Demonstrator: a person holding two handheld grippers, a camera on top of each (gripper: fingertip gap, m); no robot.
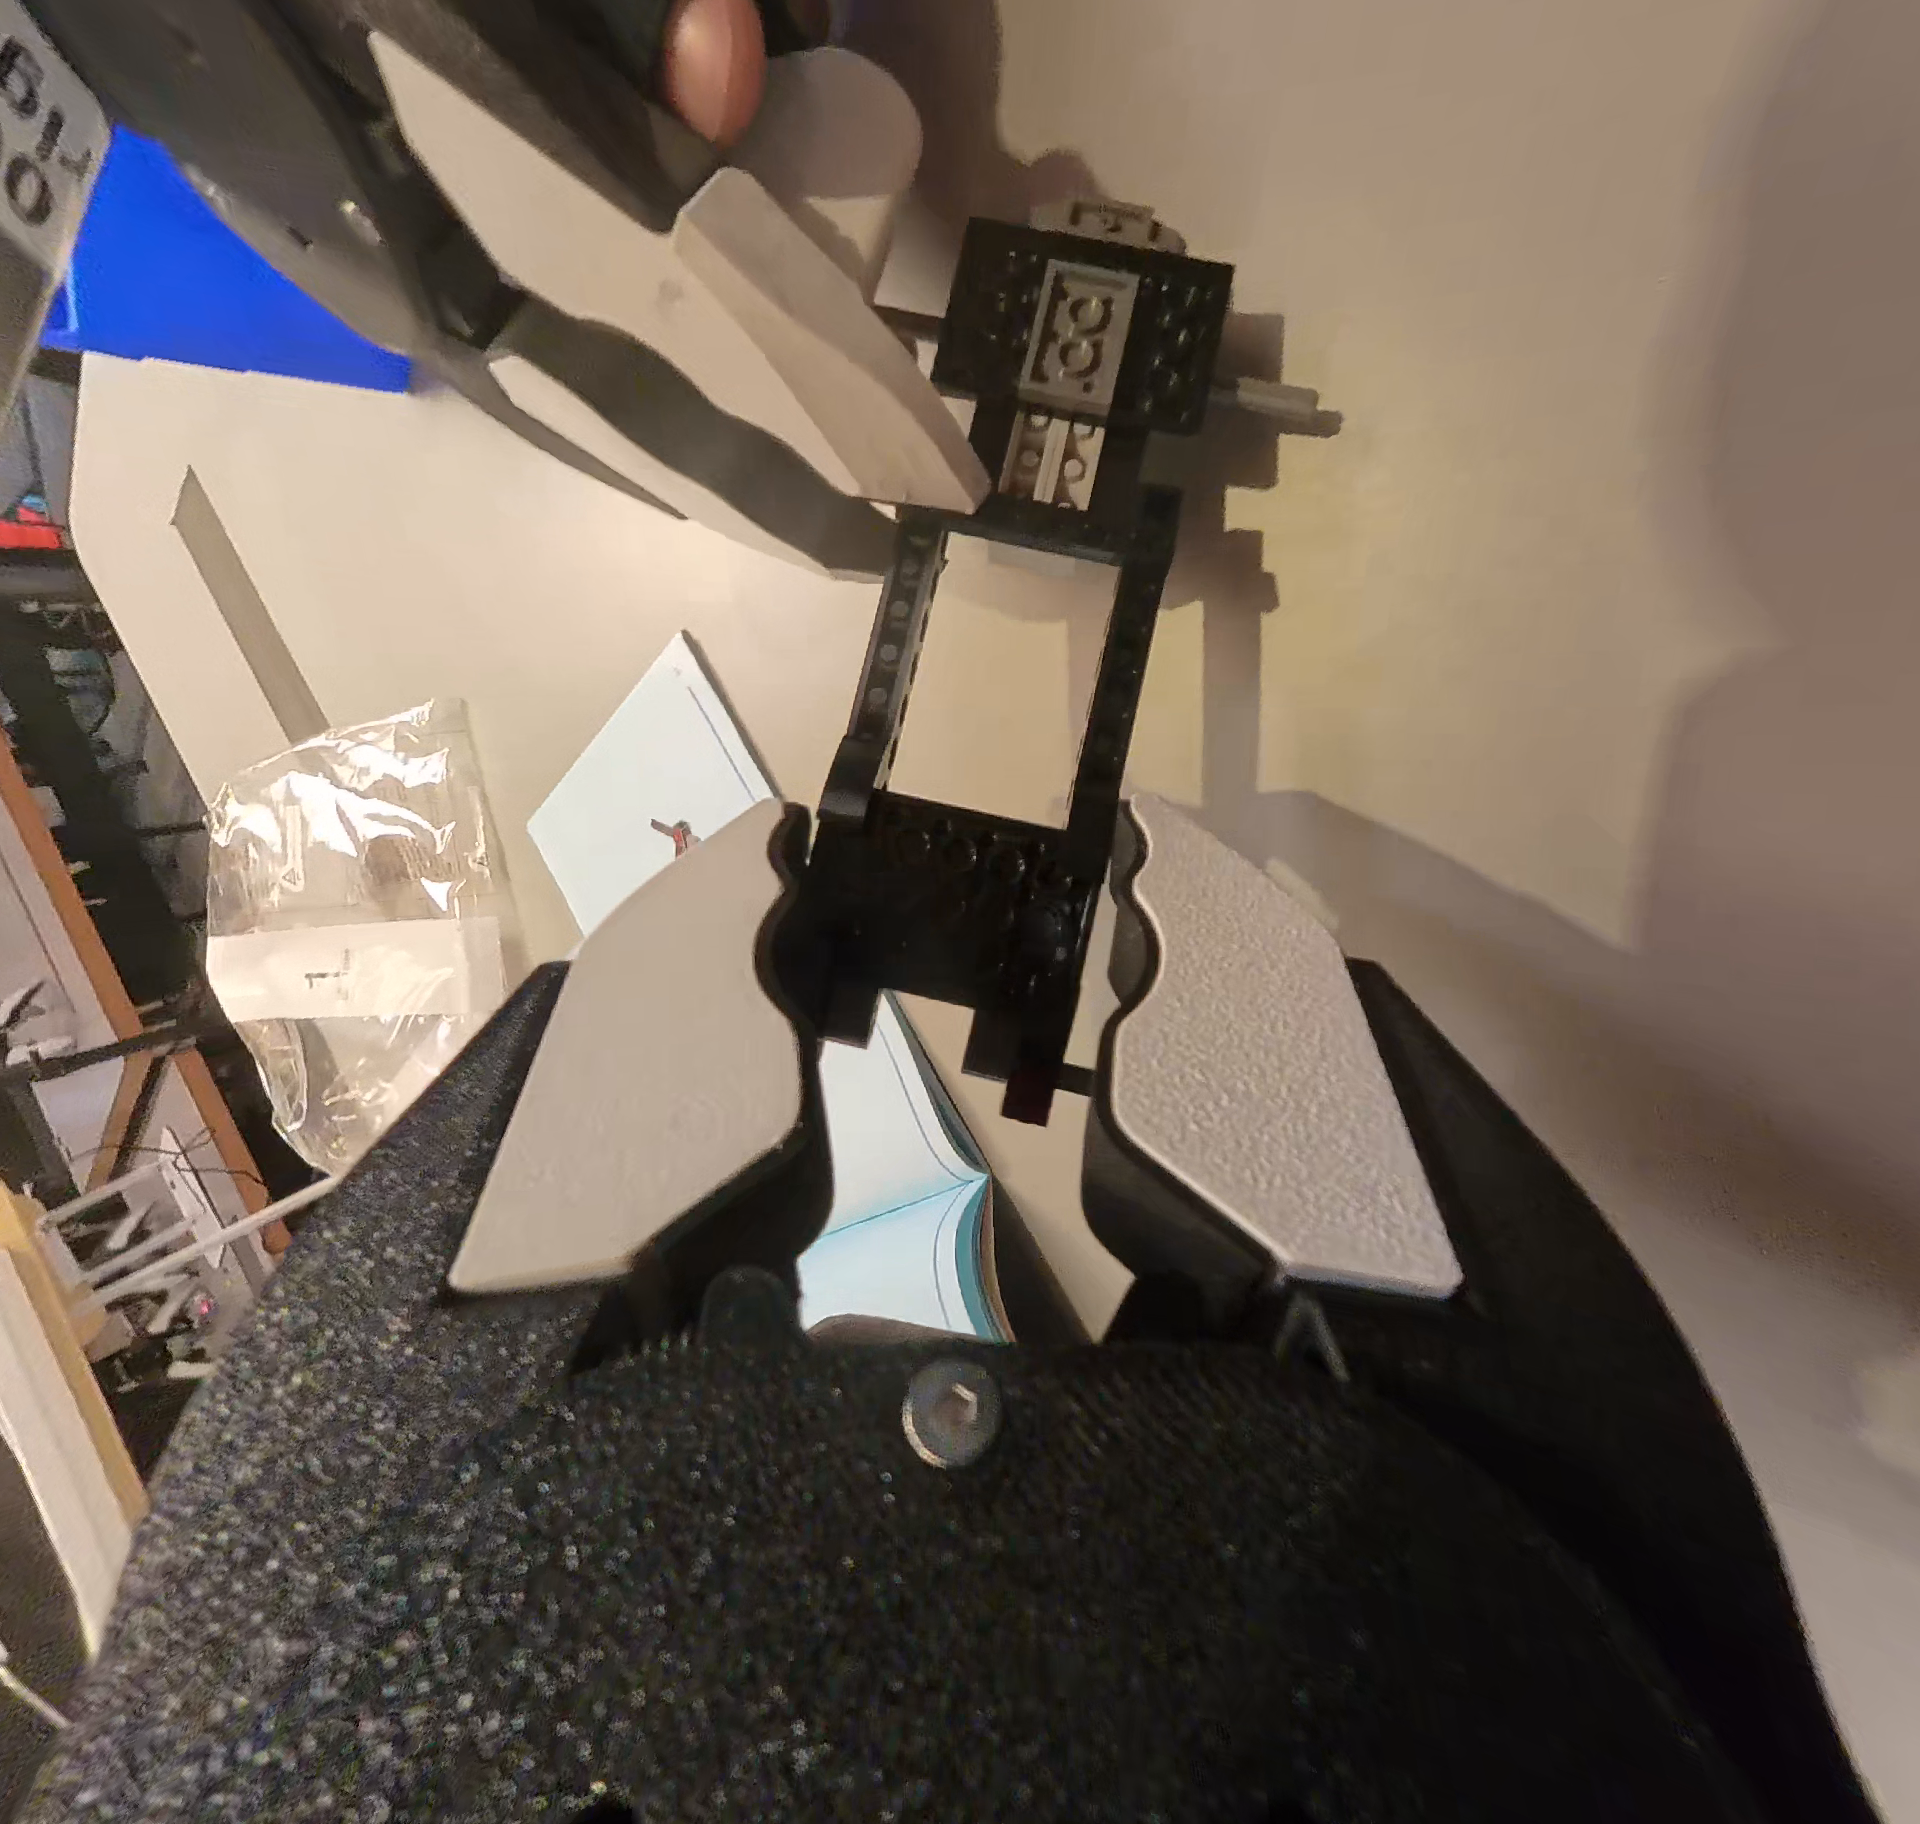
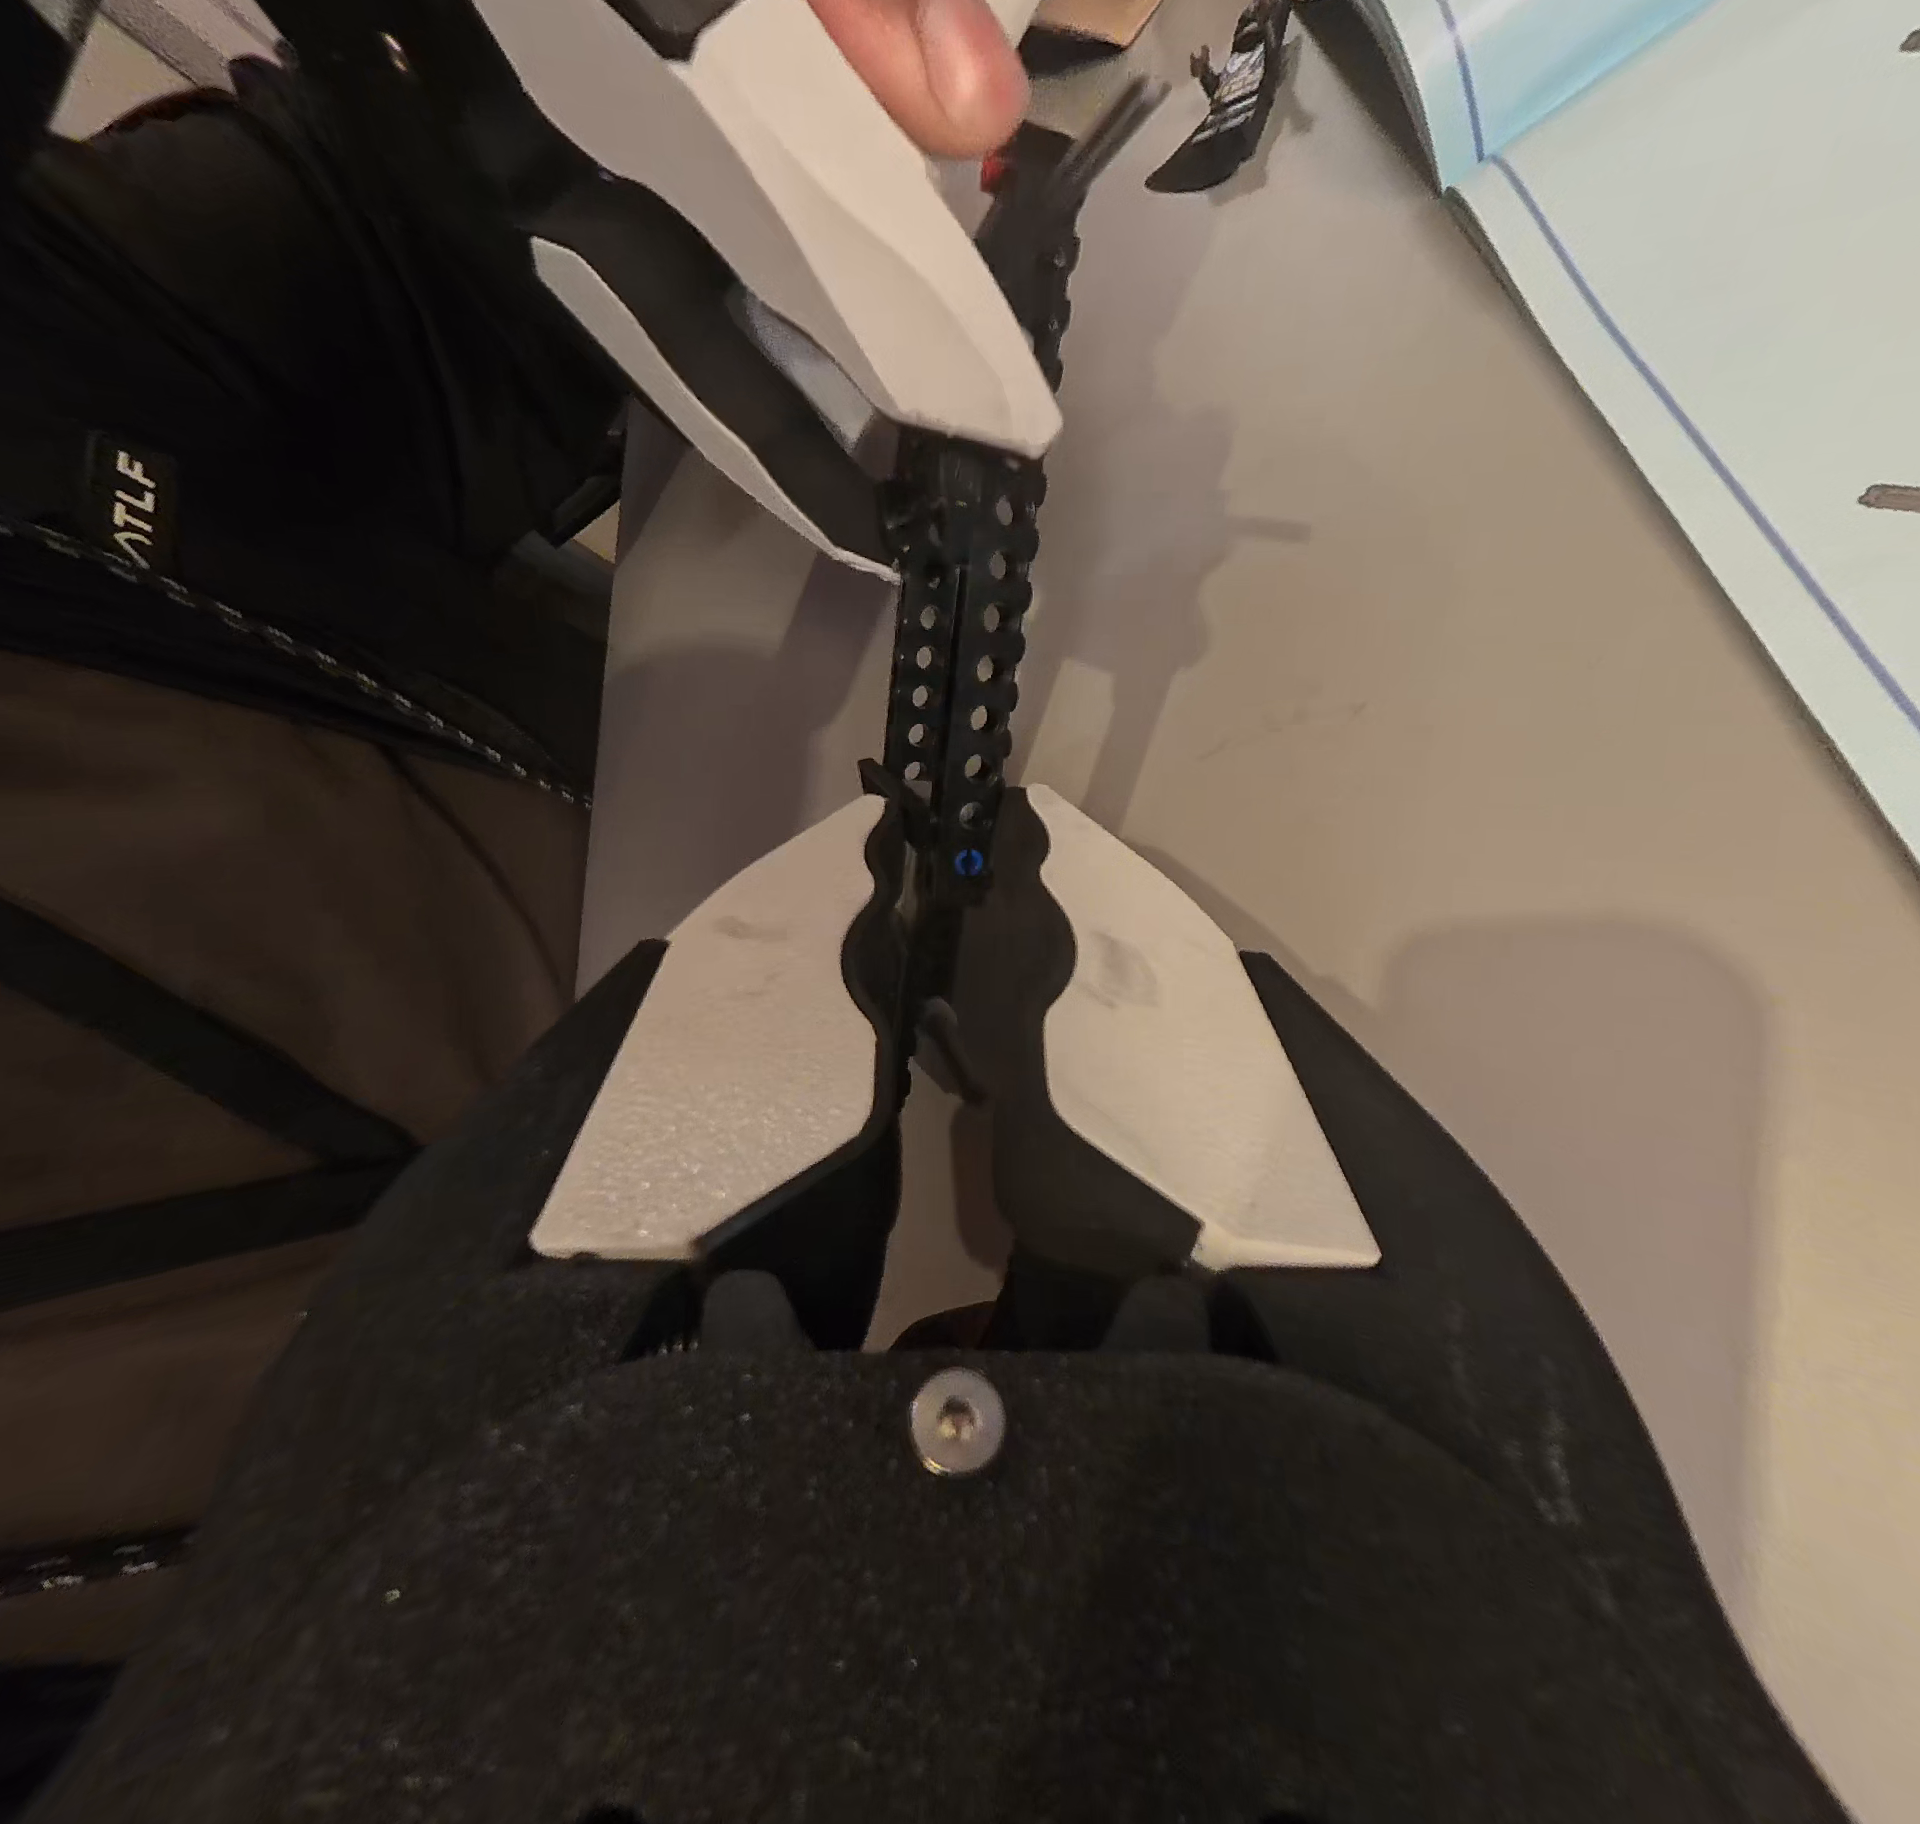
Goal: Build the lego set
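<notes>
Both grippers clench one black brick chassis (image 1: 997,694) above the bench (image 1: 1455,320): left gripper (image 1: 951,901) jaws across its near end, right gripper (image 2: 951,870) jaws on its far end's thin edge. Left of the chassis lie a booklet (image 1: 644,787) and a clear plastic bag (image 1: 343,870).

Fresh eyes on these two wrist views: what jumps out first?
A long black toy-brick chassis frame held above the pale table, clamped at both ends: the left gripper grips its wide studded end, the right gripper pinches the other end edge-on. Off to the side lie an open instruction booklet and a crumpled clear plastic bag.
</notes>
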